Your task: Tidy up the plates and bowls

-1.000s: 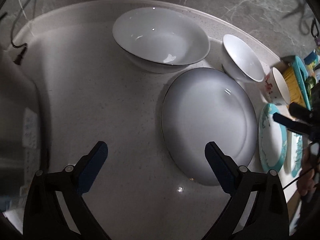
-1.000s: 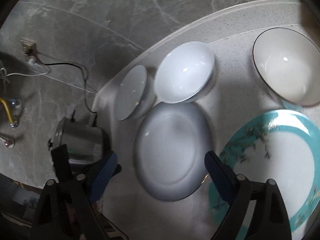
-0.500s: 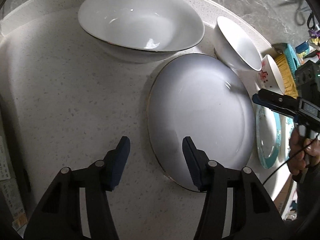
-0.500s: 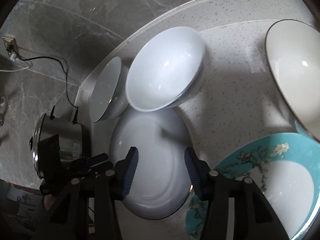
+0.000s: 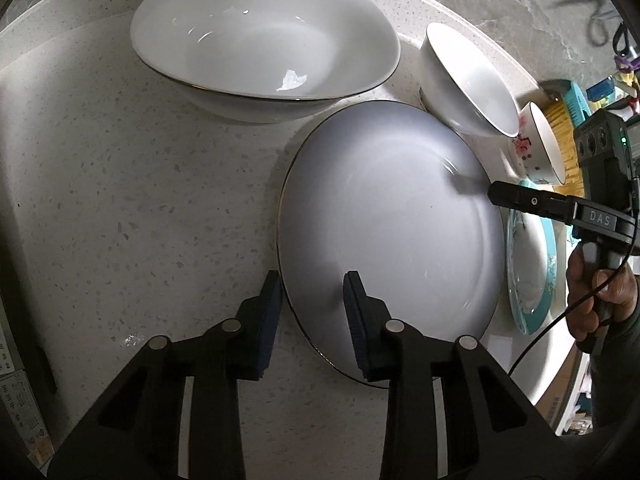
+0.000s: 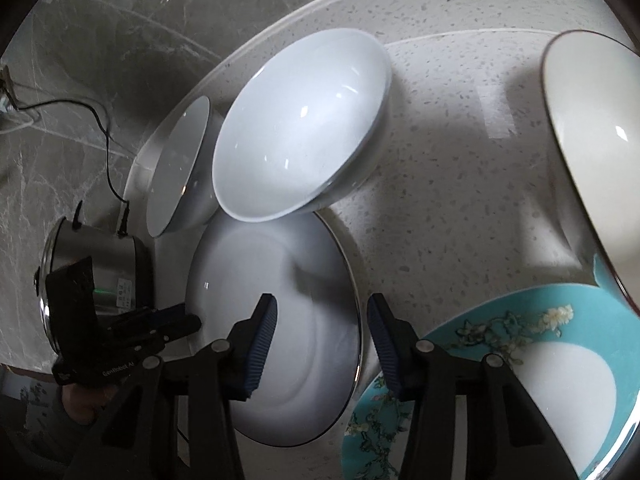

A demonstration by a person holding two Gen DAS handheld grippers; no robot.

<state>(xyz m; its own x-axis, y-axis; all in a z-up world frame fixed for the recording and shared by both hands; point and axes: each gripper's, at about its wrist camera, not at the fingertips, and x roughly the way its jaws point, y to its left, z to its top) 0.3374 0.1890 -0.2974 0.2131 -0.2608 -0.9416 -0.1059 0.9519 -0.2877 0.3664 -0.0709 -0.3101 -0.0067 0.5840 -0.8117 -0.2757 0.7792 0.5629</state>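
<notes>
Since the white plate (image 5: pixel 384 232) is glazed, slick and breakable, I judge its thin rim the only hold. It lies flat on the tabletop (image 5: pixel 140 200), centre frame. My left tongs (image 5: pixel 312 292) straddle its near rim, narrowed, not yet pinching; my right tongs (image 6: pixel 322 320) likewise. Only the right view shows the teal plate (image 6: pixel 520 380) fully.

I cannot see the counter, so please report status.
Left gripper and right gripper open, straddling opposite rims of round white gold-rimmed plate. Teal floral plate crowds the right side.
</notes>
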